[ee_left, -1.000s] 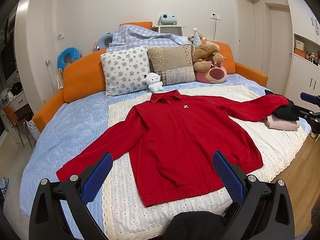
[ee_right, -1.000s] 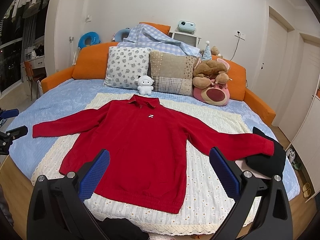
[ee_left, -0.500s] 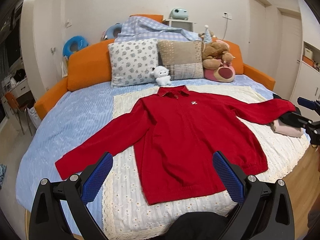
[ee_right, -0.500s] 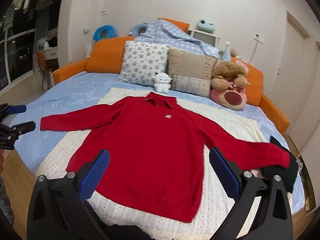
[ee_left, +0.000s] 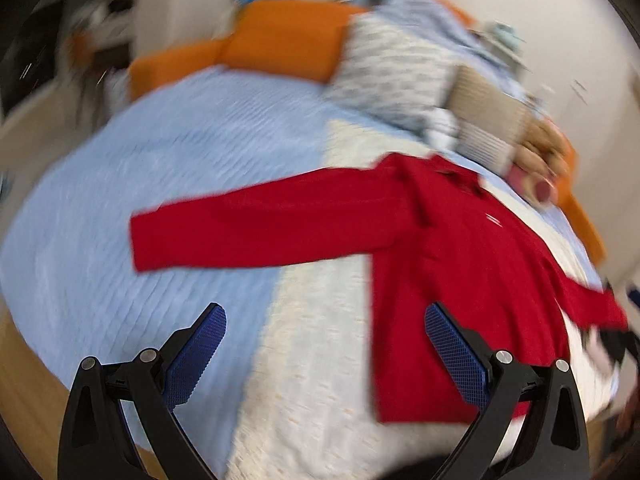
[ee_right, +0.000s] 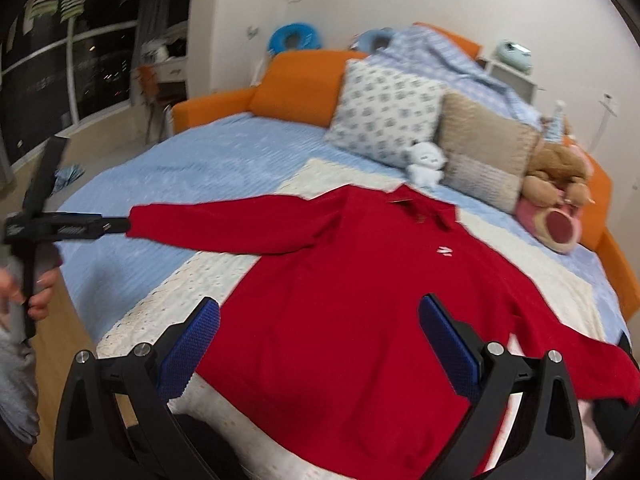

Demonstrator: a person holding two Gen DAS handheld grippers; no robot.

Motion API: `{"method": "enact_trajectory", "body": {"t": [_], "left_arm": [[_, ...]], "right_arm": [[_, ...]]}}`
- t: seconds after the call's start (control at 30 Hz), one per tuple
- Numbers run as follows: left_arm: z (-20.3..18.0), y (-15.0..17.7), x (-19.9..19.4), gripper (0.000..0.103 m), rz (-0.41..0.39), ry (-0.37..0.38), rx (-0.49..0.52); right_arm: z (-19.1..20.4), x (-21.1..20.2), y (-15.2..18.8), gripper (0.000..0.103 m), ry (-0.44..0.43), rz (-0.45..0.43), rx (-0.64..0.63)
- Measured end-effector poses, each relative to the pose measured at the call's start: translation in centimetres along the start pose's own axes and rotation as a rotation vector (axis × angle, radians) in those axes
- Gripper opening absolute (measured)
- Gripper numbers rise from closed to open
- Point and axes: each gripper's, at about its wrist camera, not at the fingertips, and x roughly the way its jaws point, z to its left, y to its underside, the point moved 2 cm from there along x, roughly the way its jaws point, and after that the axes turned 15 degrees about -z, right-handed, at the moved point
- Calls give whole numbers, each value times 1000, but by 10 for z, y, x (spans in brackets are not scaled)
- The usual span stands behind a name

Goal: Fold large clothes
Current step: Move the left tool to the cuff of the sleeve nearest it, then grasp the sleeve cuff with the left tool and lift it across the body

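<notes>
Nearest me, the right tongs (ee_right: 318, 344) stood spread wide and empty above the hem of the long-sleeved red collared sweater (ee_right: 352, 304). The left tongs (ee_left: 324, 350) were likewise spread with nothing between them, hovering over the cream lace-edged blanket (ee_left: 320, 360), their view badly blurred. The sweater lay flat, face up, on that blanket atop the pale blue bedspread (ee_right: 192, 168), its one sleeve reaching out onto the blue. From the right view the left tongs seemed to sit close by that cuff (ee_right: 140, 222). To my eye the sleeve fold came first: pinch the cuff squarely and carry it across the chest without dragging the body. Beyond stood the floral pillow (ee_right: 384, 114).
</notes>
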Motion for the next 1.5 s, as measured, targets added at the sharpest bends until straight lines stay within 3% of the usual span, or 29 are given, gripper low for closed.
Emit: {"method": "enact_trajectory", "body": {"t": [0.2, 0.33, 0.43, 0.53, 0.6, 0.73, 0.8, 0.87, 0.93, 0.97, 1.0, 1.03, 1.07, 1.13, 1.23, 1.33, 1.5], "left_arm": [[139, 10, 100, 101, 111, -99, -323], [207, 28, 149, 101, 183, -103, -514], [233, 31, 163, 101, 152, -52, -622], [241, 20, 170, 101, 114, -43, -606], [245, 20, 186, 101, 151, -54, -629], [241, 9, 195, 101, 149, -70, -624], [235, 6, 195, 101, 155, -92, -615], [231, 2, 196, 97, 165, -137, -599], [230, 0, 196, 73, 186, -215, -555], [230, 0, 194, 66, 198, -269, -534], [229, -2, 194, 49, 197, -289, -526], [229, -4, 194, 26, 188, -272, -531], [226, -6, 197, 21, 195, -225, -560], [223, -11, 196, 16, 196, -229, -569], [197, -28, 182, 15, 148, -205, -487], [148, -51, 160, 15, 106, -111, -411], [14, -88, 108, 15, 14, 76, -168]], "right_arm": [[49, 60, 8, 98, -98, 68, -66], [74, 94, 20, 98, -152, 111, -90], [88, 116, 28, 98, -186, 136, -89], [101, 134, 36, 98, -219, 158, -83], [106, 147, 40, 98, -241, 171, -78], [115, 173, 44, 97, -254, 173, -70], [115, 188, 42, 89, -255, 169, -41], [108, 205, 42, 70, -243, 182, 34], [95, 216, 48, 61, -242, 214, 130], [88, 220, 53, 61, -243, 232, 192], [81, 221, 58, 62, -252, 245, 239], [75, 221, 65, 62, -257, 262, 279], [68, 221, 71, 62, -252, 276, 300], [56, 219, 78, 62, -229, 282, 317], [34, 216, 84, 63, -208, 281, 372], [14, 209, 75, 63, -202, 247, 415], [-33, 194, 45, 64, -150, 156, 415]]}}
